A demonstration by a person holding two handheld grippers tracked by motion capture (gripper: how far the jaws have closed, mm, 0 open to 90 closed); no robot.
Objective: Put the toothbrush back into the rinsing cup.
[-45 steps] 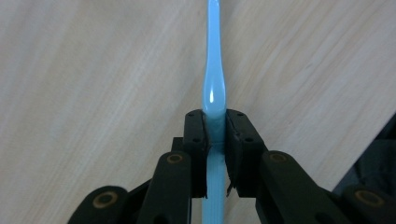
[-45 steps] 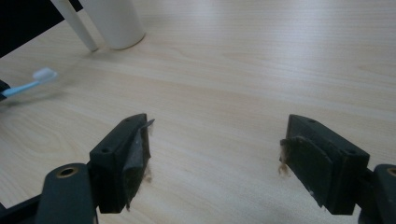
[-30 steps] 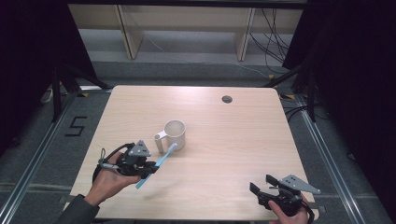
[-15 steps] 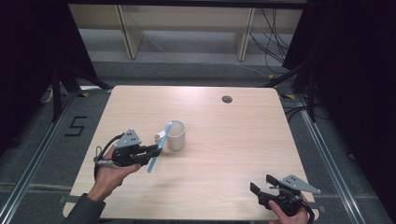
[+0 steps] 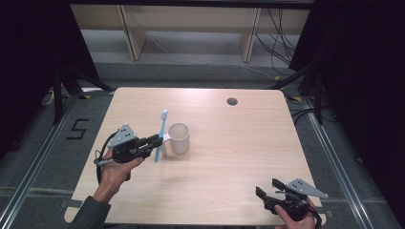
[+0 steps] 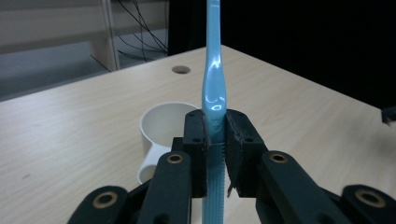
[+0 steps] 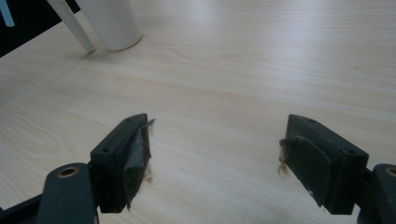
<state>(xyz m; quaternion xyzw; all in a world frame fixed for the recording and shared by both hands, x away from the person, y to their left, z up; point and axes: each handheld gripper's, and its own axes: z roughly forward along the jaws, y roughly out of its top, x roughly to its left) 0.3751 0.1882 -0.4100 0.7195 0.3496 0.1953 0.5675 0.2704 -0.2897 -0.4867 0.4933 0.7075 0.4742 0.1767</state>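
Observation:
A light blue toothbrush [image 5: 160, 134] stands nearly upright, head up, beside a white mug [image 5: 179, 137] near the table's middle left. My left gripper [image 5: 155, 141] is shut on the toothbrush's lower handle, just left of the mug's handle. In the left gripper view the toothbrush [image 6: 214, 88] rises between the jaws, with the mug [image 6: 165, 128] right behind them. My right gripper [image 5: 268, 192] rests open at the front right of the table, nothing between its jaws. In the right gripper view the right gripper [image 7: 215, 154] faces bare wood, and the mug [image 7: 111, 21] stands at the far upper left.
The wooden table [image 5: 239, 143] has a round cable hole [image 5: 232, 101] near its far edge. Dark curtains flank both sides, and shelving with cables stands beyond the table. A floor marking "5" [image 5: 77, 129] lies to the left.
My left gripper has lifted and turned the toothbrush from a low slant to nearly upright, moving it closer to the mug. The right gripper has stayed still.

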